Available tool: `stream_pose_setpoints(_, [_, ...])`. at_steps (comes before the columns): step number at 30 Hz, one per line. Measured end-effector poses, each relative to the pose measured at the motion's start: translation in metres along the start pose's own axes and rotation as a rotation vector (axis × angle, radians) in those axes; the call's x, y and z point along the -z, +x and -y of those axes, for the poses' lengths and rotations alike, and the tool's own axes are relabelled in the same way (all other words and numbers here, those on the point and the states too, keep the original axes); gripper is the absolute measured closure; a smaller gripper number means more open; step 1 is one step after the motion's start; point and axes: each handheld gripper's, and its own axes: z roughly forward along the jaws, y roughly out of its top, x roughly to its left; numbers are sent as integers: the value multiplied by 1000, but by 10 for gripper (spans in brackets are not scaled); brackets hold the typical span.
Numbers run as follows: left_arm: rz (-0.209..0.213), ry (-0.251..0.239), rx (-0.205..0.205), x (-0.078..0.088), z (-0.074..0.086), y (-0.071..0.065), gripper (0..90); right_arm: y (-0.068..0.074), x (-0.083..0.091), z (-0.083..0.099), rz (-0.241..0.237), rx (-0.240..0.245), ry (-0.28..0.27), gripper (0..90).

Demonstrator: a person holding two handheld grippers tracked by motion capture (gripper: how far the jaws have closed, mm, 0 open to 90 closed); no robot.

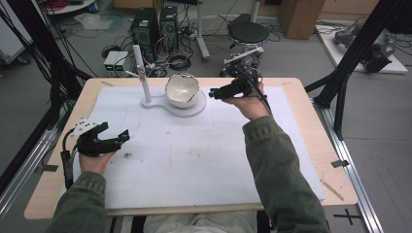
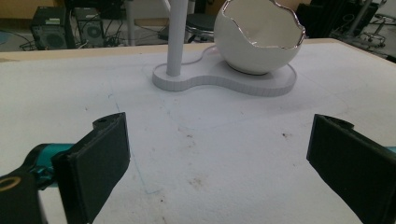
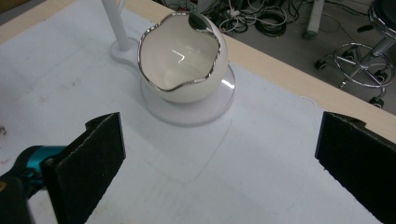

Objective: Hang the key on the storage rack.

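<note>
- A white egg-shaped bowl [image 1: 182,90] with a jagged, silver-edged rim sits at the far middle of the table, its opening tipped toward the person.
- The bowl rests on the round end of a flat white stand [image 1: 187,109]; a slim white post [image 1: 142,75] rises upright from the stand's smaller end, to the bowl's left in the high view.
- In the left gripper view the bowl [image 2: 259,39] and stand [image 2: 224,81] lie ahead, well apart from the jaws.
- In the right gripper view the bowl [image 3: 182,58] is seen from above, its glossy inside empty.
- The right gripper [image 1: 212,92] hovers just beside the bowl's right side, held in the person's right hand [image 1: 250,104]; its jaws are spread wide with nothing between them.
- The left gripper [image 1: 116,135] rests low over the table's near left, well apart from the bowl, in the left hand [image 1: 94,160]; its jaws are also spread wide and hold nothing.
- A white mat [image 1: 194,160], lightly stained with small brown specks, covers most of the wooden table [image 1: 316,145].
- Both forearms wear olive-green sleeves [image 1: 279,165].
</note>
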Motion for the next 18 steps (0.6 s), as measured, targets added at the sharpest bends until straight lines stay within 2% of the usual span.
stream_pose_setpoints(5, [3, 7, -8, 0, 0, -1, 64, -10, 9, 19, 3, -20, -22, 6])
stream_pose_setpoints(9, [7, 18, -16, 0, 1, -2, 64, -18, 14, 33, -27, -30, -47, 6])
stream_pose_setpoints(13, [15, 21, -24, 0, 1, -3, 64, -23, 19, 47, -5, -14, -68, 6])
stream_pose_setpoints(18, [17, 20, -19, -1, 1, -4, 64, -34, 24, 63, 9, -55, -83, 6])
